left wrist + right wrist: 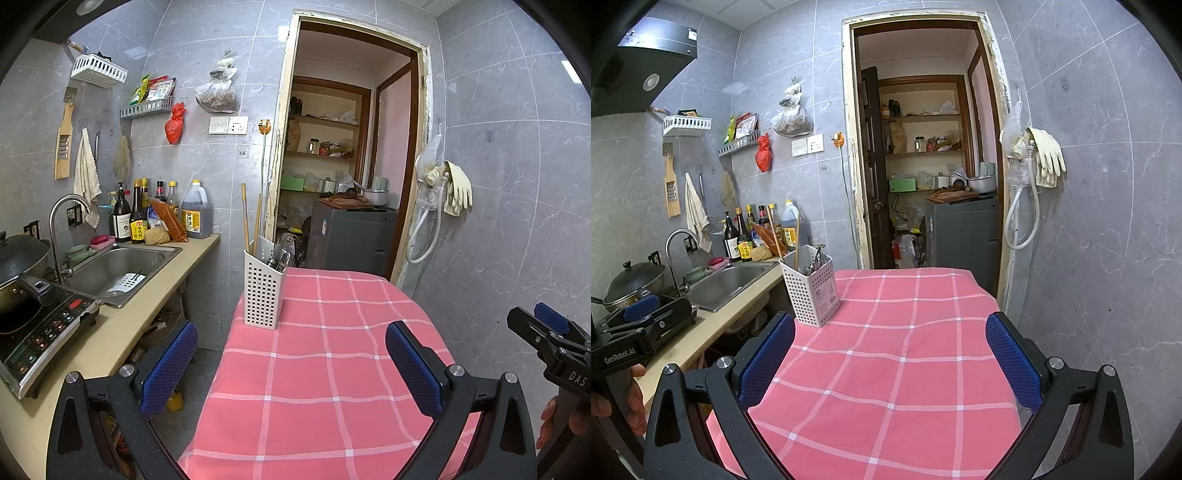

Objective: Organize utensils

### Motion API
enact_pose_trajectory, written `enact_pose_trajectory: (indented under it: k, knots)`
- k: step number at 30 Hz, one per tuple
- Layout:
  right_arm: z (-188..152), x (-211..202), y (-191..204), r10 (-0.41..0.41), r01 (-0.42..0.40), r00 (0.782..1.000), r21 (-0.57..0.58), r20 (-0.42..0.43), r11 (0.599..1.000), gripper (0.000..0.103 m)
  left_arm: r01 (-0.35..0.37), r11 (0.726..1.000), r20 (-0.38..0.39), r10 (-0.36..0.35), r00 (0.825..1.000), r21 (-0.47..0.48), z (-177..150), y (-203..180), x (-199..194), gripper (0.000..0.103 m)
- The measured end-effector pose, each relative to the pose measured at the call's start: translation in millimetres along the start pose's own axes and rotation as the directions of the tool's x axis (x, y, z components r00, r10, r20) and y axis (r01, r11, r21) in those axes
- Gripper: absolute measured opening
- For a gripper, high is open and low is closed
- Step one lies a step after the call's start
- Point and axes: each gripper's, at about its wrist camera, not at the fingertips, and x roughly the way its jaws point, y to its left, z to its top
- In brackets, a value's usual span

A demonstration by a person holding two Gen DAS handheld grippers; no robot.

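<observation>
The table [886, 350], covered in pink check cloth, is bare across its near and right portions. A white perforated utensil holder [812, 291] stands at its far left corner, beside the counter [122, 332]; wooden chopsticks [245, 218] and metal utensils [280, 254] are held inside (its label is unreadable). The left gripper [291, 365] and right gripper [890, 365] are spread wide, nothing held. "GenRobot.AI" is read on the left gripper's body.

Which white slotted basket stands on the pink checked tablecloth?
The tall white utensil holder with chopsticks inside; the other white basket hangs on the wall.
</observation>
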Motion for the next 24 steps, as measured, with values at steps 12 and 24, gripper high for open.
enact_pose_trajectory:
  k: [12, 24]
  knots:
    - [0.1, 0.2, -0.6, 0.0, 0.0, 1.0, 0.0, -0.001, 1.0, 0.102, -0.001, 1.0, 0.0, 0.001, 1.0, -0.001, 0.2, -0.4, -0.2, 0.102]
    - [0.7, 0.5, -1.9, 0.002, -0.002, 1.0, 0.0, 0.0, 1.0, 0.102, 0.0, 1.0, 0.001, 0.0, 1.0, -0.001, 0.4, -0.4, -0.4, 0.102]
